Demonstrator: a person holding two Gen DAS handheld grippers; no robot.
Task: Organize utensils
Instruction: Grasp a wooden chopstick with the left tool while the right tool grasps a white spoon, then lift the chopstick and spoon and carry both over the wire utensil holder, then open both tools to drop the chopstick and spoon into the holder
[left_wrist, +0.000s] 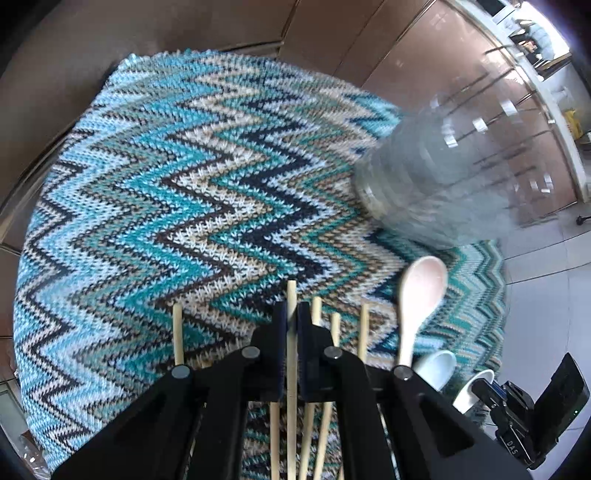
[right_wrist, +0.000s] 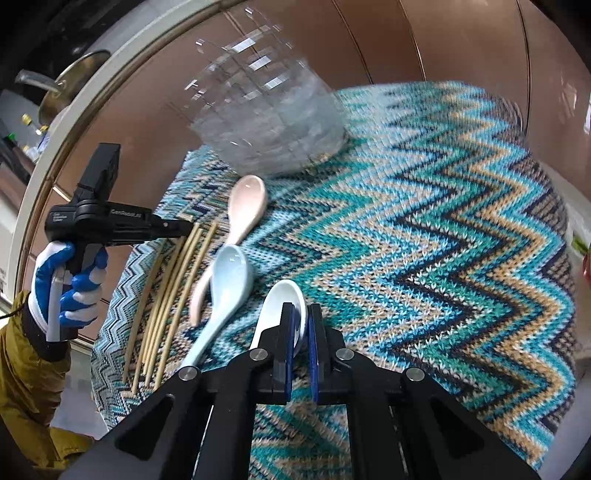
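Left gripper (left_wrist: 291, 314) was clamped on one chopstick (left_wrist: 291, 291), its tip poking out past the fingertips. It hung over the bundle of chopsticks (right_wrist: 173, 288) lying side by side on the left part of the zigzag knit cloth (right_wrist: 443, 240). Count: five visible in the right wrist view; six tips in the left wrist view counting the gripped one, so exact total unclear. A gloved hand (right_wrist: 66, 284), blue and white, held that gripper's handle.

Right gripper (right_wrist: 300, 321) was closed down on the white spoon (right_wrist: 280, 306), fingers on either side of the bowl's rear edge; contact on the right finger hard to confirm.

Spoons: three. White one in the right gripper, pale blue spoon (right_wrist: 229, 280) just beside it to the left, pink spoon (right_wrist: 245, 206) farther out, its handle passing under the blue spoon's bowl. All three sat between the chopsticks and the cloth's middle.

One clear plastic holder (right_wrist: 266, 122) stood at the far edge of the cloth, just beyond the pink spoon's bowl, blurred.
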